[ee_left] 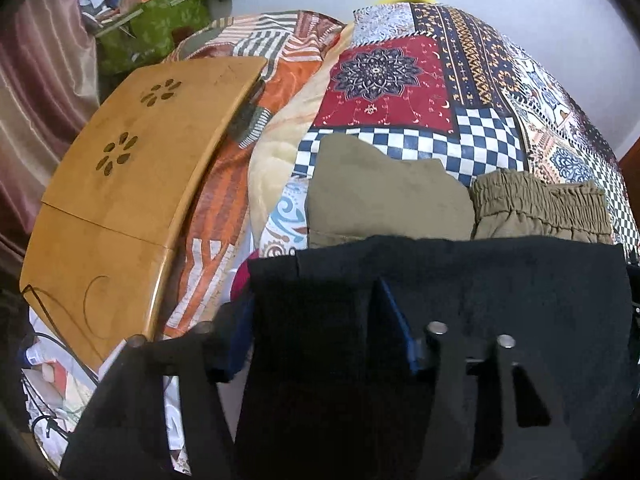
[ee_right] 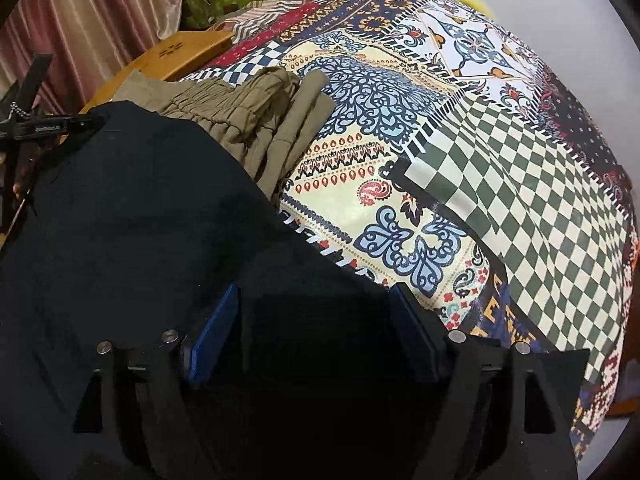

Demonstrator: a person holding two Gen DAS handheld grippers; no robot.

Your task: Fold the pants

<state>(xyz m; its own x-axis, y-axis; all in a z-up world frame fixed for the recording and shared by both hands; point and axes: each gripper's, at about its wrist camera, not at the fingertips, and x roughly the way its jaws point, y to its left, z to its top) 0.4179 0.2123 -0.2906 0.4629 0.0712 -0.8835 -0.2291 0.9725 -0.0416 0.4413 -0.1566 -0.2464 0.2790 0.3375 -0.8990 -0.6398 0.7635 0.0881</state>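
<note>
1. Left gripper [ee_left: 316, 344], jaws apart, black fabric pants [ee_left: 460, 280] lying between them, apparently to lift an edge.
2. Pants lie on patchwork-patterned bed [ee_right: 460, 128], before folded khaki trousers [ee_left: 384, 196].
3. Right gripper [ee_right: 314, 340], wide, likewise straddles them.

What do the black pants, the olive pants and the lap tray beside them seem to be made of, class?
Black pants: soft matte cloth, perhaps fleece or brushed cotton; it reflects almost no light.
Olive pants: thin woven fabric, likely cotton; the gathered elastic waistband puckers finely.
Lap tray: probably varnished bamboo or wood; honey colour, faint sheen, flower-shaped cut-outs.
</note>
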